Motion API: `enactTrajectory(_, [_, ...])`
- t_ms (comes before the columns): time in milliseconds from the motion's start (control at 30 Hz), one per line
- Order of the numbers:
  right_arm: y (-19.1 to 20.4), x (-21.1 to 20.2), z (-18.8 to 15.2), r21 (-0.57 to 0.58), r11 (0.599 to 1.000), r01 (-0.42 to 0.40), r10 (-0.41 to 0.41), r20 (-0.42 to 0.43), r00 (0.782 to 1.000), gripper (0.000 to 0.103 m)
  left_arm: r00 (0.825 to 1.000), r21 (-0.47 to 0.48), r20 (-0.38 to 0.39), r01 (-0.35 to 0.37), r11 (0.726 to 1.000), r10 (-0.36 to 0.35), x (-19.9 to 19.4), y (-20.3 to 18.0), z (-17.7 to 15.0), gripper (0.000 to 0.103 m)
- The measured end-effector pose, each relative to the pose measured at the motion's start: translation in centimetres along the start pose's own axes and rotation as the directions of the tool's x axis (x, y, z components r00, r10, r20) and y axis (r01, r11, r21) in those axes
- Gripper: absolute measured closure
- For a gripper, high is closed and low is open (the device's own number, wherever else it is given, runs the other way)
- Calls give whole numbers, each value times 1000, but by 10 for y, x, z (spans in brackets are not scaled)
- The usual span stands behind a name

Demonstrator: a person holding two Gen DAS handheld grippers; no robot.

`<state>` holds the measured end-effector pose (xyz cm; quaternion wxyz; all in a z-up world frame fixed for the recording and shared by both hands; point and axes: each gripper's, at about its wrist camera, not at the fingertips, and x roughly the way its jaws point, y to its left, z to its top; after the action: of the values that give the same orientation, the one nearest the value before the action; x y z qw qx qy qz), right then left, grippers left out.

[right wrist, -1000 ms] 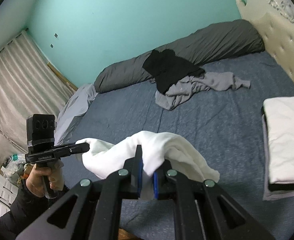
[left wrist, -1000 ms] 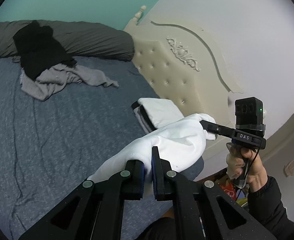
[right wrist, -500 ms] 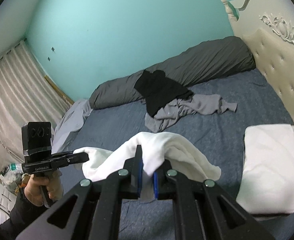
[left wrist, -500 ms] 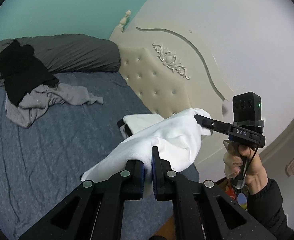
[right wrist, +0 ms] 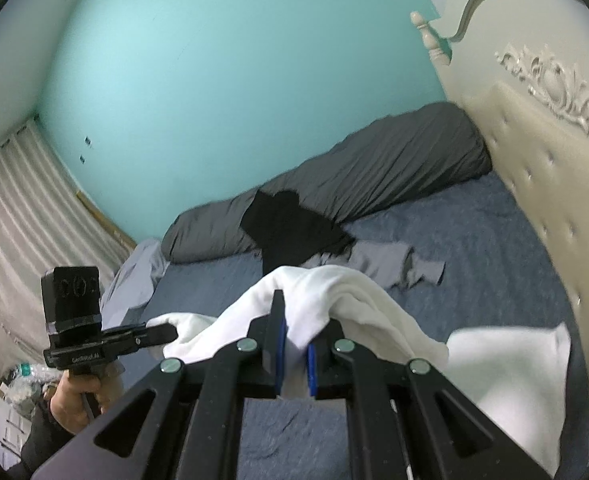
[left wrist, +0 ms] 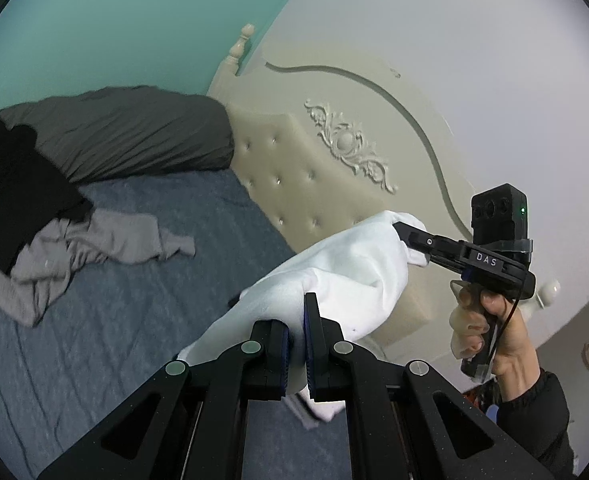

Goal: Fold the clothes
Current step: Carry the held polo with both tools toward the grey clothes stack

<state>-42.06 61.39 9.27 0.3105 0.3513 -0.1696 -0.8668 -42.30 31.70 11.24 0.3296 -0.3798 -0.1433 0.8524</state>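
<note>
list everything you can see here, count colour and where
white garment: 1, white, held in the air between both grippers
folded white pile: 1, white, on the bed near the headboard
black garment: 1, black, on the grey one, against the duvet
grey garment: 1, grey, crumpled on the bed
rolled duvet: 1, dark grey, far edge of bed
bed: 1, blue-grey sheet
headboard: 1, cream, tufted
curtain: 1, beige, left
left gripper: shut on white garment
right gripper: shut on white garment
</note>
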Motion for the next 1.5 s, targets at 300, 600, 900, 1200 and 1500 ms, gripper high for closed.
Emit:
enactTrajectory(300, [-59, -5, 74, -30, 997, 70, -67, 89, 994, 95, 1000, 54, 13, -13, 998, 12, 79, -24, 75, 97])
enactTrajectory(600, [-166, -26, 43, 61, 975, 216, -219, 57, 974, 95, 995, 32, -99, 25, 999, -21, 212, -50, 57, 97])
enactTrajectory(900, [-204, -58, -29, 103, 967, 232, -232, -6, 973, 95, 984, 13, -164, 74, 997, -71, 241, -70, -8, 97])
enactTrajectory(1200, [-194, -82, -25, 122, 960, 253, -259, 31, 965, 95, 991, 25, -127, 49, 998, -46, 230, -84, 0, 97])
enactTrajectory(1500, [-180, -83, 10, 123, 949, 291, -302, 84, 949, 95, 995, 22, -94, 26, 999, -24, 230, -87, 35, 97])
